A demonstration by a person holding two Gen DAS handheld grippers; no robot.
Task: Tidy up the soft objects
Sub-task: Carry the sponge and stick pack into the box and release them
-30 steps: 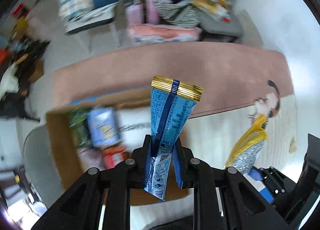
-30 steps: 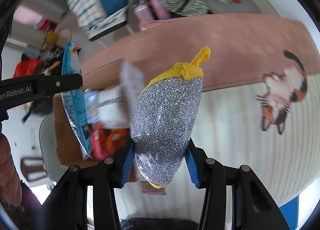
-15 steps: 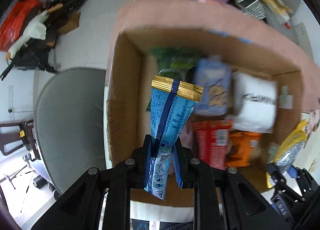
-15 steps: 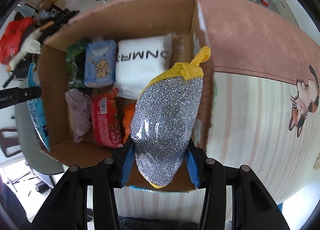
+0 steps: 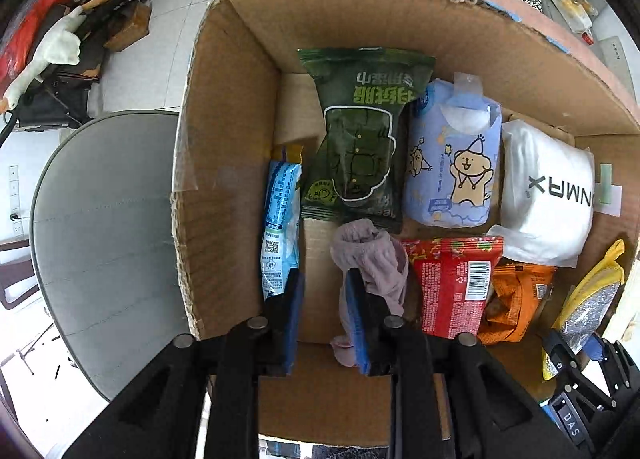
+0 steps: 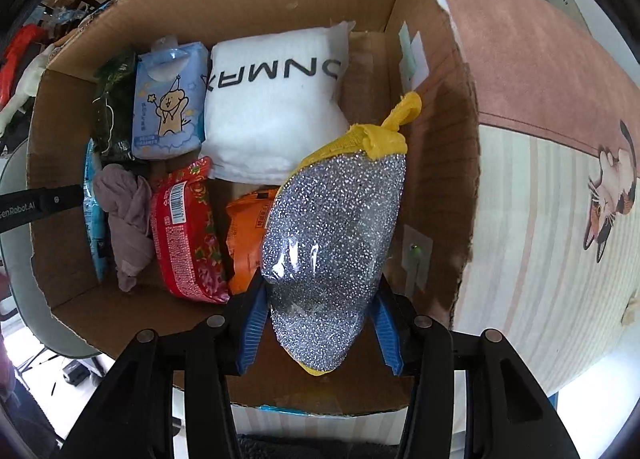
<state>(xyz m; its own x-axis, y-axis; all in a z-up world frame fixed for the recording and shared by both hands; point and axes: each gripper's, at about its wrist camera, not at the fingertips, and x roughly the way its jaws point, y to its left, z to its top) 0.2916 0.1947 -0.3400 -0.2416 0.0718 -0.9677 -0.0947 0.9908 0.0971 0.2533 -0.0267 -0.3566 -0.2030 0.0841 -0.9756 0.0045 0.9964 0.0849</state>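
My left gripper is open inside the cardboard box. The blue snack packet with a gold end stands on edge against the box's left wall, just left of my left finger and free of the pads. My right gripper is shut on a silver glitter pouch with a yellow top, held over the box's right side; it also shows in the left wrist view. The blue packet shows at the box's left edge in the right wrist view.
The box holds a green packet, a light-blue bear pack, a white pillow pack, a mauve cloth, a red packet and an orange packet. A grey chair stands left. A pink mat lies right.
My left gripper went down into the box, opened and let go of the blue packet, which now stands by the left wall. My right gripper moved lower over the box with the pouch.
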